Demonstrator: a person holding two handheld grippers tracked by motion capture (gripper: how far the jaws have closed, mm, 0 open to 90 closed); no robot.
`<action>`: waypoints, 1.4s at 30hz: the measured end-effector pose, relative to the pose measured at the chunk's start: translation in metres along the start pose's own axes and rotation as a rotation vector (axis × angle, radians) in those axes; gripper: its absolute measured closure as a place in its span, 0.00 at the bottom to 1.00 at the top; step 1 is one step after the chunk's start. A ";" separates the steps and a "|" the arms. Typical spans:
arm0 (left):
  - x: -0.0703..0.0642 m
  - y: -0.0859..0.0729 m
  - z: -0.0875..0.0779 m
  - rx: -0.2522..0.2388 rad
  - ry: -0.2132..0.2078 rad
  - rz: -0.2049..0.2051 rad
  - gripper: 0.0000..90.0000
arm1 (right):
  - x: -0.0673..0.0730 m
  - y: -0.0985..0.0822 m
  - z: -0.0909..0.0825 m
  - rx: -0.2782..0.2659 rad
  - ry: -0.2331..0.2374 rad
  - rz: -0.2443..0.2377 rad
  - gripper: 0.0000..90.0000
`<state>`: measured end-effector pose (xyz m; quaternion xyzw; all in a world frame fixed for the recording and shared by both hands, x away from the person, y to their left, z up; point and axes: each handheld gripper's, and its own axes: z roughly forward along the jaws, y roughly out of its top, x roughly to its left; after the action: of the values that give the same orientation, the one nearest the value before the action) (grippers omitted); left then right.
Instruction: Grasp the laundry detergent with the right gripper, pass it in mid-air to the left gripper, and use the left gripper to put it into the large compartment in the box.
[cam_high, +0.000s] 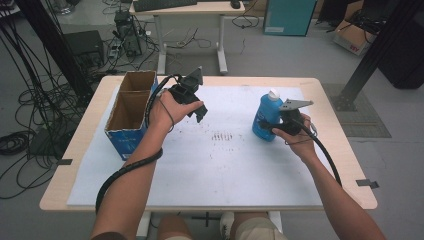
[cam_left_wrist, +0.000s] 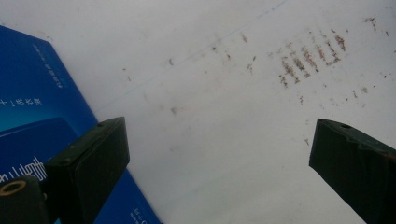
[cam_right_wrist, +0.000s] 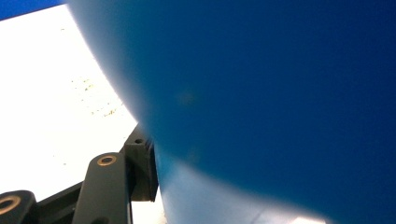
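- Your right gripper (cam_high: 272, 125) is clamped on the blue bottle (cam_high: 266, 117), which stands upright on the white mat (cam_high: 225, 165) at the right side of the table, well apart from the cardboard box (cam_high: 131, 112) at the left.
- In the right gripper view one jaw presses flat against the bottle's curved blue wall (cam_right_wrist: 280, 93); the other jaw is hidden behind it.
- Your left gripper (cam_high: 196, 111) hangs just beside the box with its jaws wide apart and nothing between them.
- Judge the bottle as smooth, rounded plastic: likely slippery, and it may give a little under pressure.
- If it is full it will be fairly heavy, so it could tip or slide in the grip.
- Your hold sits low on the body; keep it on the widest part, below the white cap (cam_high: 273, 94).
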<state>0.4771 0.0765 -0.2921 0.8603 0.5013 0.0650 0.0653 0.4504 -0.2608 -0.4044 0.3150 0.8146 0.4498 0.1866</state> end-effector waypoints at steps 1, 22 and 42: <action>0.000 0.000 -0.001 -0.003 0.004 0.000 0.06 | 0.000 0.000 0.000 0.001 0.002 -0.002 0.45; 0.000 -0.002 -0.005 -0.011 0.006 -0.002 0.06 | 0.000 0.001 0.000 0.005 0.004 -0.004 0.46; -0.002 0.000 -0.007 -0.010 0.016 -0.001 0.06 | -0.001 0.001 0.000 0.007 0.005 -0.002 0.48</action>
<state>0.4752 0.0752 -0.2856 0.8592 0.5020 0.0745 0.0653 0.4514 -0.2610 -0.4036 0.3137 0.8171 0.4474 0.1839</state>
